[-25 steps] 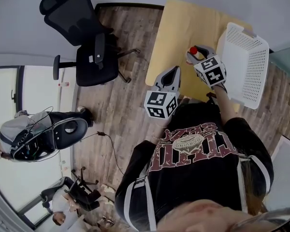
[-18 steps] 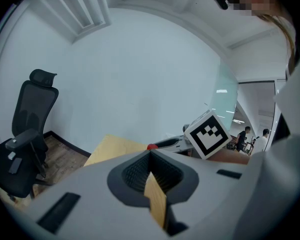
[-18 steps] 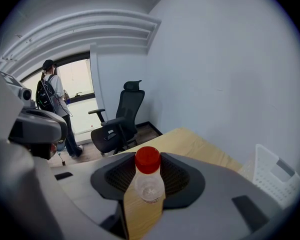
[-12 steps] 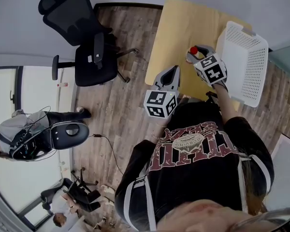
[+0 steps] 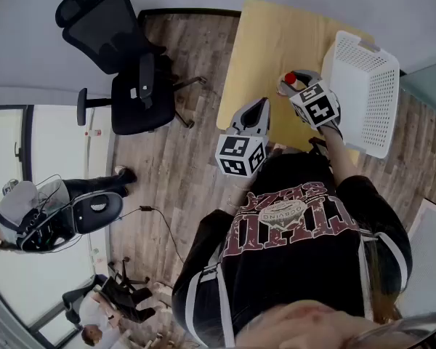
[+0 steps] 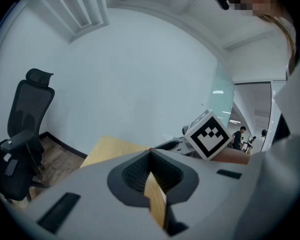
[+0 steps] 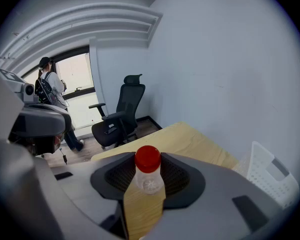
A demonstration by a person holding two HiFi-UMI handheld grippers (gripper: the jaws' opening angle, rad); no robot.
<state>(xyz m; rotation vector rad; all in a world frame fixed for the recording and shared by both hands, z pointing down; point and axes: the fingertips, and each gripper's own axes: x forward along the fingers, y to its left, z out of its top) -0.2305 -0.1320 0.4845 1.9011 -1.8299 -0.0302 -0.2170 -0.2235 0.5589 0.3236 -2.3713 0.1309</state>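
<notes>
My right gripper [image 5: 293,83] is shut on a small clear bottle with a red cap [image 5: 290,78], held upright above the light wooden table [image 5: 269,42]. In the right gripper view the bottle [image 7: 149,180] stands between the two jaws [image 7: 149,171], cap on top. My left gripper [image 5: 262,105] hovers over the table's near edge, shut with nothing in it. Its jaws meet at the tip in the left gripper view [image 6: 150,153]. The right gripper's marker cube [image 6: 208,134] shows just to its right.
A white perforated basket [image 5: 367,86] sits on the table's right side, close to the right gripper. A black office chair [image 5: 123,64] stands on the wood floor to the left. A person with a backpack [image 5: 51,213] stands by the window at far left.
Both grippers stay almost still, the bottle still held. The person with the backpack has drifted a little further left and down in the head view.
</notes>
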